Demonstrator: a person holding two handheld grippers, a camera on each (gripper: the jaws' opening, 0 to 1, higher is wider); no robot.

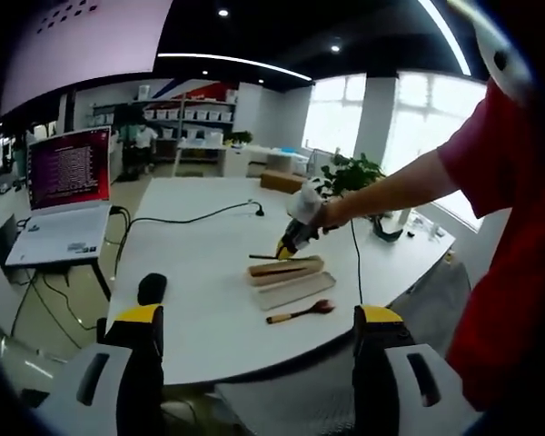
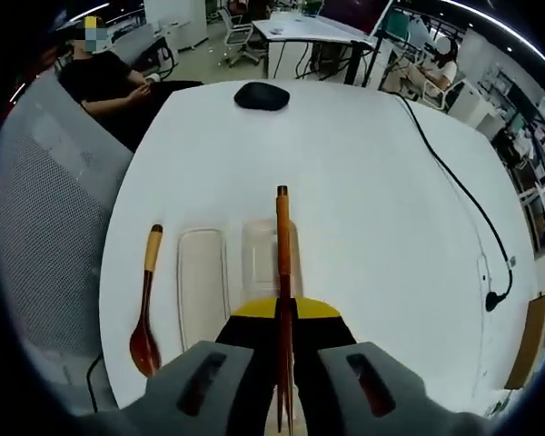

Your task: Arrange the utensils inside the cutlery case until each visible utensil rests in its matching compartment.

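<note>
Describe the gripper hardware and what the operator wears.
The left gripper and right gripper match: pale grey moulded bodies with dark slots, black jaws capped in yellow. In the left gripper view, the person's sleeve is red and short, and the right gripper's yellow-and-black tip shows.

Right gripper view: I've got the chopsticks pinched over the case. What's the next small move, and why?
Probably lower the right gripper and lay the chopsticks into the case under them. They are clamped between the jaws, lined up lengthwise over that open tray, with the lid beside it and the spoon on the table.
</note>
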